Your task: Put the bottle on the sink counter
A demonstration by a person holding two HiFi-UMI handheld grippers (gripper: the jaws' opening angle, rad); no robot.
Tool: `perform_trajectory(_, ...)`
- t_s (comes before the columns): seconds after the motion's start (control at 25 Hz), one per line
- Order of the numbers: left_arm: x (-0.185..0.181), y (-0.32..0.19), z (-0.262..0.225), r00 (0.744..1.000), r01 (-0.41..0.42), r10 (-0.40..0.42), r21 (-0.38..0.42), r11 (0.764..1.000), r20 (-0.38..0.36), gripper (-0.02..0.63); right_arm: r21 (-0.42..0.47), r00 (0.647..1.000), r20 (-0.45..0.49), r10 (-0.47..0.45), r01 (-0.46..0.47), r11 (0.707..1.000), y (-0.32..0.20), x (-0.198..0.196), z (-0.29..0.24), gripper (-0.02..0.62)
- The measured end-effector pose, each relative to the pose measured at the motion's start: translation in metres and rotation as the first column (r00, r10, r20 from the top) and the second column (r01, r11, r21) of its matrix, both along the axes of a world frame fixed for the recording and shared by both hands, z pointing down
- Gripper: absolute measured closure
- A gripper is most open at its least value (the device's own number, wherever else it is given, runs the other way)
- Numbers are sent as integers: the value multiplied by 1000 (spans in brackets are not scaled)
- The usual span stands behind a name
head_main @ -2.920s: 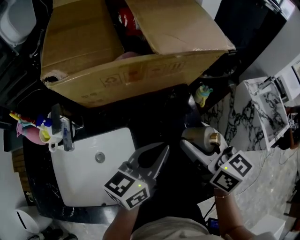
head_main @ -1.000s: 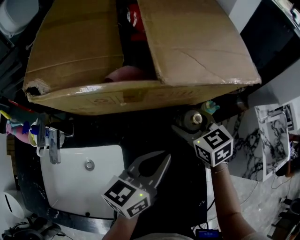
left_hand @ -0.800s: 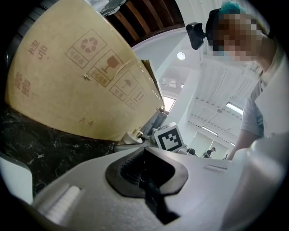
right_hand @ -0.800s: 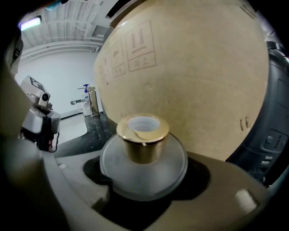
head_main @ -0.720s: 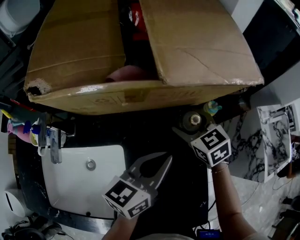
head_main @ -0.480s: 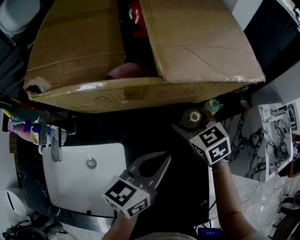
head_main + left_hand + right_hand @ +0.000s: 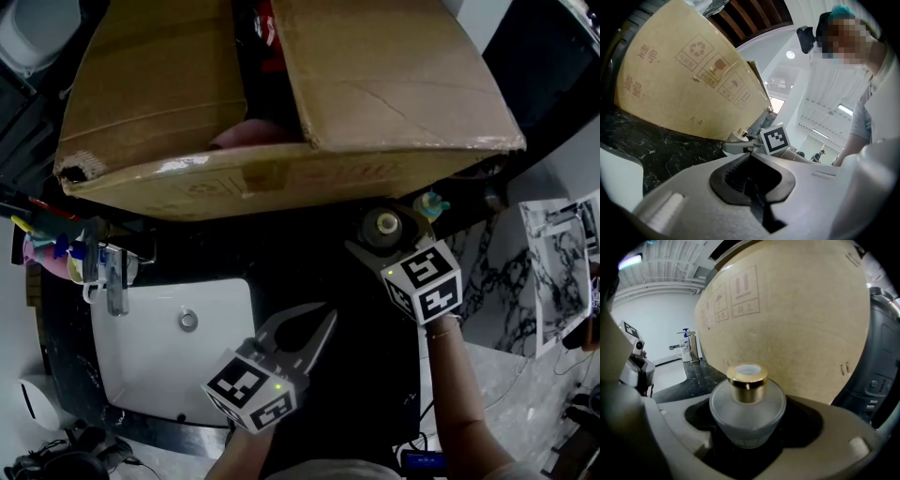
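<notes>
The big box [image 7: 281, 94] is sitting at 12 o'clock and the sink [image 7: 159, 366] at 8. My right claw [image 7: 375, 246] is just opening around the bottle [image 7: 383, 225], which is standing on the counter [image 7: 309, 272] at 3. My left claw [image 7: 323, 319] is hanging closed and empty.

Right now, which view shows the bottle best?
The right gripper view: the bottle stands upright at centre, body and gold cap clear. The head view shows only its top; the left gripper view, a small glimpse.
</notes>
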State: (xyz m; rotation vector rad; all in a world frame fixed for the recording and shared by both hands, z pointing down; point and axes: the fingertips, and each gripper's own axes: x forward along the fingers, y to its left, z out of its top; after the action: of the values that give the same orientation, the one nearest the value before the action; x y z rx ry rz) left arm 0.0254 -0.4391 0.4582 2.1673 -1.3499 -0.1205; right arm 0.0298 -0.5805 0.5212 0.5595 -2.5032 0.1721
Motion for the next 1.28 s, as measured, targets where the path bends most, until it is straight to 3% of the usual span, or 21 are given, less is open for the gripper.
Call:
perform_trajectory(0.32,13,12,-7,998,-44,44,5,999,45,600,-15,996,82,43,-42,999,12,19,-17,212)
perform_trajectory(0.56,16,23,-11,997,-36,36,5,999,70,600,4,975,176,139,-142,990,30,43,-41,212)
perform_trajectory(1.28,-9,88,-46,990,-122,115,85,989,82,600,41,964,243,113,-126,991,159,60,-109,212)
